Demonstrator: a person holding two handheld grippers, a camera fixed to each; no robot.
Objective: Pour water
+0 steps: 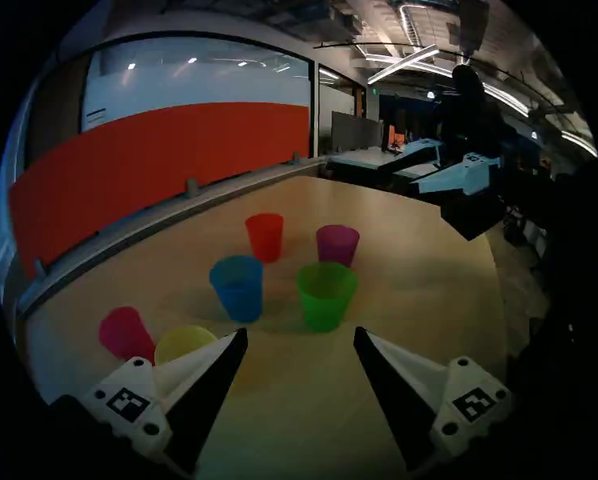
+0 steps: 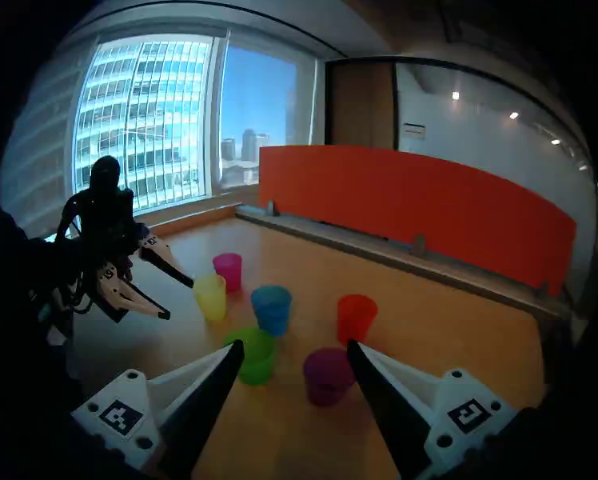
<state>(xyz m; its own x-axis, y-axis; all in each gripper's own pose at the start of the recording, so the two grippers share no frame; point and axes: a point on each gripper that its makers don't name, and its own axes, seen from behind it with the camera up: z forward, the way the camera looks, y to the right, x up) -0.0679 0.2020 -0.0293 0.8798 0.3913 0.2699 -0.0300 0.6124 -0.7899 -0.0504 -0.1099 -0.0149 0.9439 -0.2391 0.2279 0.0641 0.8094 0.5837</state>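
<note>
- Just ahead of the left gripper (image 1: 300,331), whose fingers stand spread wide and empty, are the green cup (image 1: 325,294) and blue cup (image 1: 237,286). The red cup (image 1: 265,236) and purple cup (image 1: 336,244) sit farther on.
- Beside its left-hand finger are the pink cup (image 1: 125,332) and yellow cup (image 1: 183,342).
- Every cup stands upright on the table (image 1: 427,272), long axis vertical, mouth up.
- The right gripper (image 2: 294,344) gapes too, holding nothing, with the purple cup just ahead of its tips.

My left gripper view sits low over the pale wooden desk (image 1: 427,272), near the cluster of coloured plastic cups (image 1: 239,288), facing the long orange partition panel (image 1: 155,160). My right gripper view meets the same cups and panel from another side, looking toward the tall windows (image 2: 147,120).
</note>
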